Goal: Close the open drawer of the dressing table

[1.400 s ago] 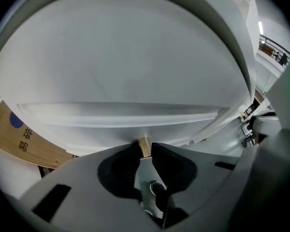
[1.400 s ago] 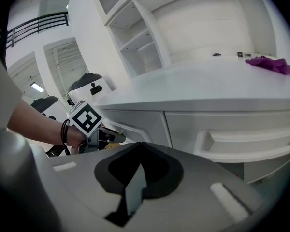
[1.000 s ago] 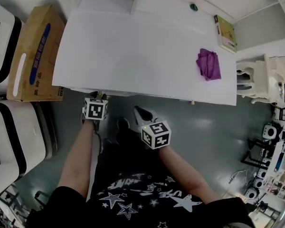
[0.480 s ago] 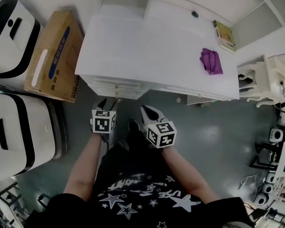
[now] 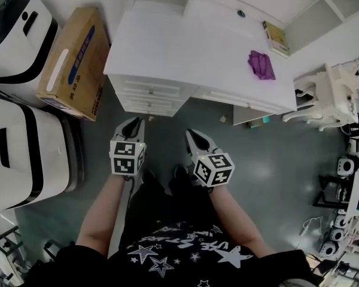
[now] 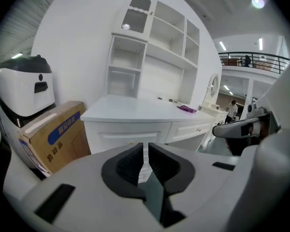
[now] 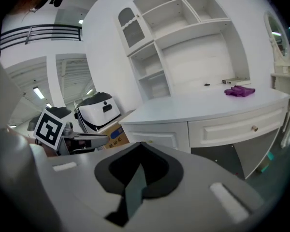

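The white dressing table point(image 5: 185, 52) stands ahead, and its drawer fronts point(image 5: 149, 97) all look flush with none standing out. My left gripper point(image 5: 131, 125) hangs over the floor, short of the left drawer stack and apart from it. Its jaws are closing: a thin slit remains between the pads point(image 6: 130, 161) and nothing is in it. My right gripper point(image 5: 193, 135) is beside it, also clear of the table. In the right gripper view its jaws point(image 7: 140, 145) meet at the tip, empty. The same drawers point(image 6: 128, 138) show in the left gripper view.
A purple cloth point(image 5: 260, 64) and a book point(image 5: 276, 39) lie on the tabletop at the right. A cardboard box point(image 5: 72, 58) leans left of the table, next to two white-and-black machines point(image 5: 18, 142). An ornate white stand point(image 5: 323, 94) is at the right. Grey floor point(image 5: 263, 160) lies below.
Both grippers have drawn back from the table's front edge toward the person and risen. The table now sits farther off and its drawer fronts have come into view.
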A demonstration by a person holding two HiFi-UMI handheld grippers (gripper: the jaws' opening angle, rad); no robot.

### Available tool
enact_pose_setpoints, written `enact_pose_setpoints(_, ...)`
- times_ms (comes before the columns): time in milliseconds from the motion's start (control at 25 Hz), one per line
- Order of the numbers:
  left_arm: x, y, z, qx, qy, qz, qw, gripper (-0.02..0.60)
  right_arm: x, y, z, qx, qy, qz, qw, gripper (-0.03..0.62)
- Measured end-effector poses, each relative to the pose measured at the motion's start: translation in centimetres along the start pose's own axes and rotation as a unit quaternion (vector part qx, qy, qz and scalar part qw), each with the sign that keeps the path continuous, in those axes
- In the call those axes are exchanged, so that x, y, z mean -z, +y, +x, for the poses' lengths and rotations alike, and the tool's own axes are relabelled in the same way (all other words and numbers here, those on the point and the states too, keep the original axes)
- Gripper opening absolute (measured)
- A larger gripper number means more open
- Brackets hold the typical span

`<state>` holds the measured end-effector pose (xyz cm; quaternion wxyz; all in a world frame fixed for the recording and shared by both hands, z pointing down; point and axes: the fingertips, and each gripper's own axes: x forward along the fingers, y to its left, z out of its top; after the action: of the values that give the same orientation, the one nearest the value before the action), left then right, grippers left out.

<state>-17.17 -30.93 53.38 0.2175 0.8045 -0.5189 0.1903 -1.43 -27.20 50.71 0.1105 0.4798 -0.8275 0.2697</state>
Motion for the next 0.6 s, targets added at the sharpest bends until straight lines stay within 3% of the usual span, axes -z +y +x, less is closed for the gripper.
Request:
enact_pose_setpoints(280, -1.8, -3.0, -5.2, -0.028, -0.057, -0.039, 0.9972, 0.023, -1.7, 1.6, -2.7, -0.062, -0.041, -0.013, 0.997, 0.003)
enact_pose_setpoints(600, -1.6, -8.9, -9.8, -0.066, -0.083, -0.048, 0.9931, 0.023, -0.9, 1.7, -8.1, -0.123, -0.03, -0.039, 0.991, 0.003)
